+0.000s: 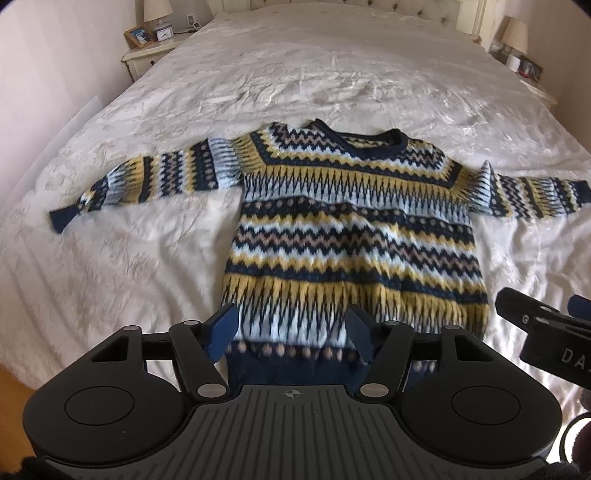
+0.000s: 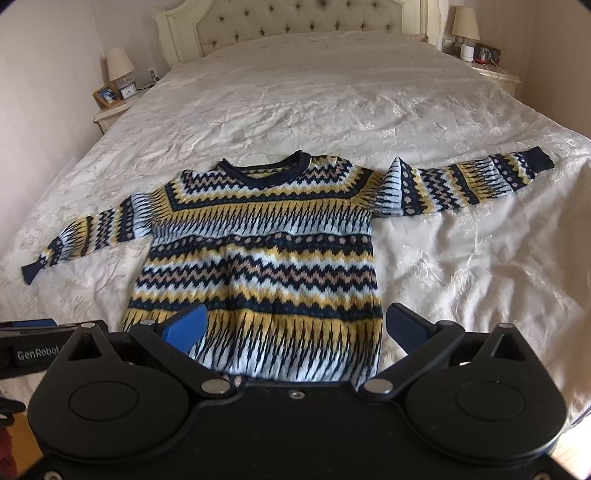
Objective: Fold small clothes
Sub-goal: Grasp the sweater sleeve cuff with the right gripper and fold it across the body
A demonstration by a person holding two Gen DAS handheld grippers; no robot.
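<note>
A wide bed under a creased white cover fills the room, tufted headboard at the far end, lamps on the nightstands either side. Spread flat across it, front up and both sleeves flung out, lies the patterned sweater, navy, yellow and pale blue, hem nearest the cameras. Over that hem comes the left gripper, jaws parted around the navy band, pads not pressing it. The right gripper hovers at the hem's other corner, jaws wide, gripping nothing.
</note>
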